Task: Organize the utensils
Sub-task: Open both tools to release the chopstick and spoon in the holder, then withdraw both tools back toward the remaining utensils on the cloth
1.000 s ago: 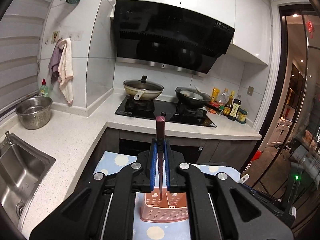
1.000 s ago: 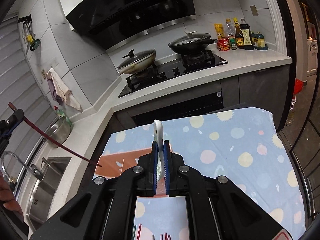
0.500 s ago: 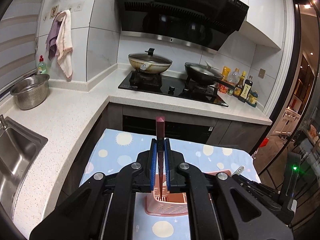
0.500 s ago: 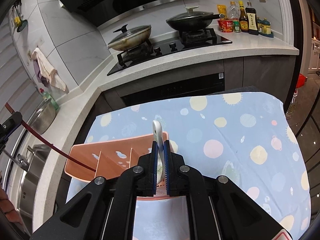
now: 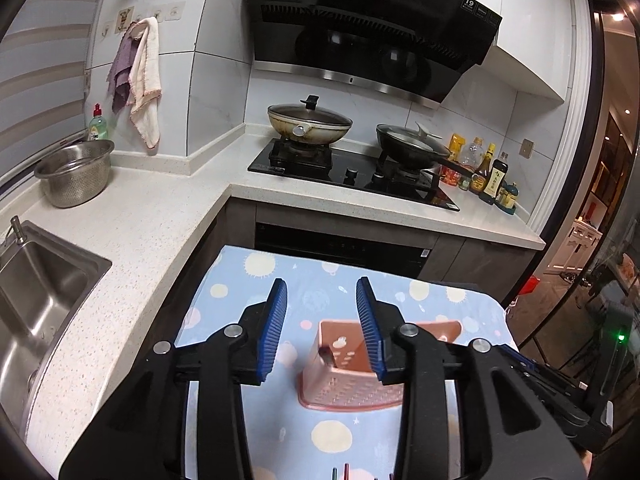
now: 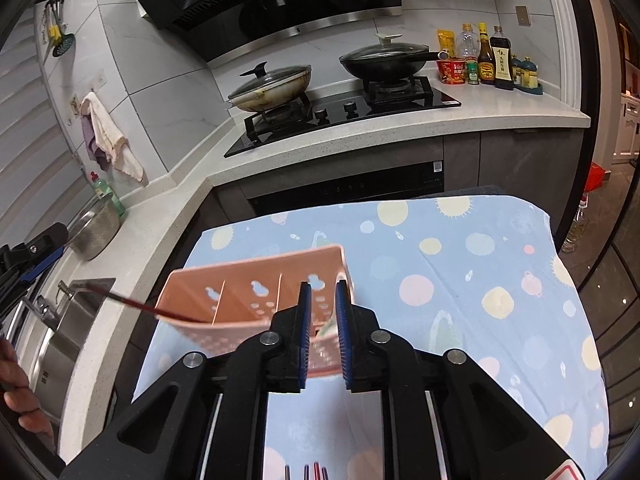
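Note:
A pink slotted utensil basket (image 5: 344, 384) stands on the dotted blue tablecloth (image 5: 260, 280). My left gripper (image 5: 321, 284) hangs above it with its jaws opening and wide apart. A dark red chopstick (image 5: 325, 354) stands loose in the basket below the jaws, touching neither pad. In the right wrist view that chopstick (image 6: 132, 304) leans out of the basket's (image 6: 248, 292) left compartment toward the left gripper (image 6: 36, 256), apart from it. My right gripper (image 6: 322, 290) is over the basket's right end, jaws opening. A white spoon (image 6: 326, 328) lies low between them, free of the pads.
More chopstick ends (image 6: 306, 472) show on the cloth at the near edge. A white counter (image 5: 132, 216) with a sink (image 5: 36, 292) and a steel bowl (image 5: 74, 172) runs along the left. The stove with two pans (image 5: 310, 122) is beyond. A person's hand (image 6: 16, 396) is at far left.
Both grippers sank toward the basket and opened. The chopstick left the left jaws and now stands in the basket. The spoon slid down out of the right jaws.

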